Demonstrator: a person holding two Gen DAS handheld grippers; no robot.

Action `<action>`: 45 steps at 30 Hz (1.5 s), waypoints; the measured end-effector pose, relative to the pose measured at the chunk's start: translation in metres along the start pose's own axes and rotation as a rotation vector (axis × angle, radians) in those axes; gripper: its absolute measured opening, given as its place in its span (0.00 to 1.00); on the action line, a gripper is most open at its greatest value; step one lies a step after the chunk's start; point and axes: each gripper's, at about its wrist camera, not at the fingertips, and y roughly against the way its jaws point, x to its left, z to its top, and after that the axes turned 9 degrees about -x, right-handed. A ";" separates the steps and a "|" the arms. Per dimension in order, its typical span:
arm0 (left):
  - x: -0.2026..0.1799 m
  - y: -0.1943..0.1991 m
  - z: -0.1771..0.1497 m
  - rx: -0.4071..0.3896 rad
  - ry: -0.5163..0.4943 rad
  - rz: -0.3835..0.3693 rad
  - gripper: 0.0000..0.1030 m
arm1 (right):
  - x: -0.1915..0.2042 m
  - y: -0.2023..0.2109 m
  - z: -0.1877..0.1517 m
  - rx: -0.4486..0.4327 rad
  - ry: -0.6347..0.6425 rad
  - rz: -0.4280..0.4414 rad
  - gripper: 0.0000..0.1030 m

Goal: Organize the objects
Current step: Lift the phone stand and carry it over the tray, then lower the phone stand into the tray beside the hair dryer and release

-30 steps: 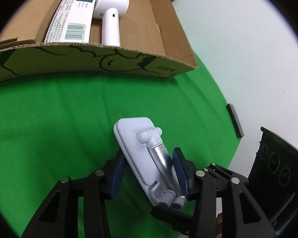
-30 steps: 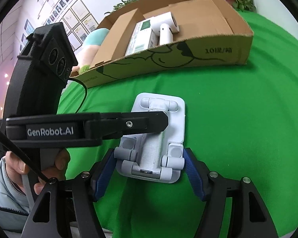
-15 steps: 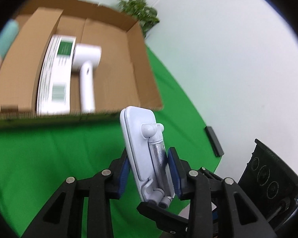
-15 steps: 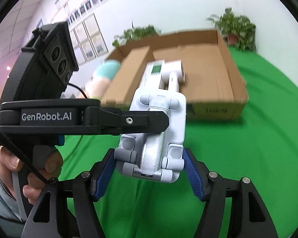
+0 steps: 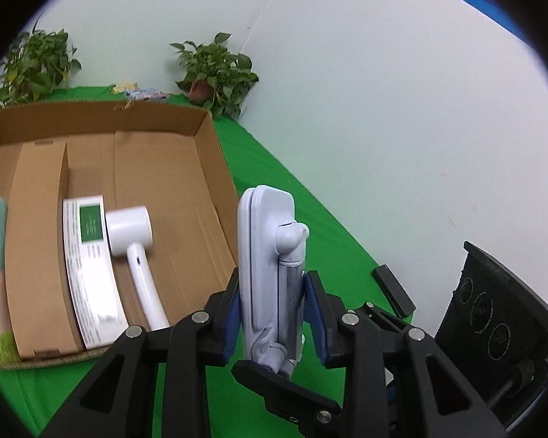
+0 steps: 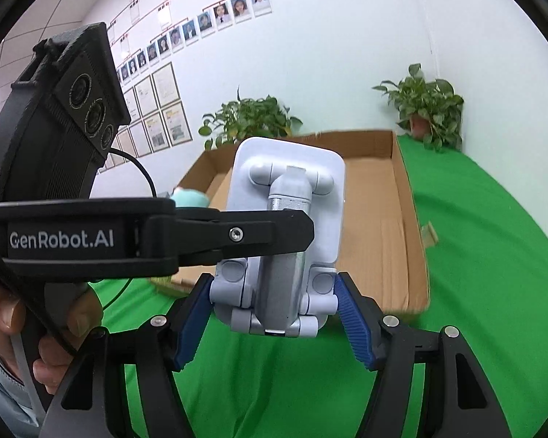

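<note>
Phone stand [image 5: 270,255], pale grey-white with a silver metal arm folded against its plate, is held upright in the air above the green cloth [image 5: 299,197], just in front of the near edge of the cardboard box [image 5: 204,168].

Largest item: green cloth covering the table. On it, the open, shallow cardboard box. Inside, lying flat on the floor of the box: a long white carton [image 5: 87,266] with a green panel and a barcode, print too small to read, and touching its right side a white hair dryer [image 5: 135,252], handle pointing toward the camera. Two potted plants [image 5: 215,73] stand past the box against the wall. A small black bar [image 5: 392,290] lies on the cloth near the wall.

Left gripper [image 5: 274,314]: blue pads pressed against both flanks of the stand's lower half, gripping plate and arm together. Seen from the right wrist camera its black finger, marked "GenRobot.AI", crosses the front of the stand.

Right gripper [image 6: 274,321]: jaws spread wide; blue fingertips [image 6: 354,325] bracket the stand's hinged base on either side with a visible gap at each, not clamping it.

Wall behind carries a row of portrait photos and framed certificates [image 6: 164,109]; text unreadable.
</note>
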 end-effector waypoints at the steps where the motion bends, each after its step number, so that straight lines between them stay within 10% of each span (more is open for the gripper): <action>1: 0.002 -0.003 0.005 -0.001 -0.003 0.005 0.30 | -0.001 -0.003 0.005 -0.006 0.001 0.002 0.62; 12: 0.044 -0.059 0.030 0.087 0.087 0.010 0.29 | -0.032 -0.057 0.031 0.074 -0.046 0.022 0.62; 27: 0.108 -0.138 -0.019 0.251 0.277 0.055 0.29 | -0.082 -0.142 -0.026 0.308 -0.163 0.008 0.61; 38: 0.117 -0.140 -0.027 0.315 0.288 0.117 0.32 | -0.079 -0.162 -0.034 0.398 -0.141 -0.044 0.61; 45: 0.117 -0.094 -0.017 0.223 0.237 0.157 0.32 | -0.072 -0.172 -0.041 0.450 -0.079 -0.118 0.61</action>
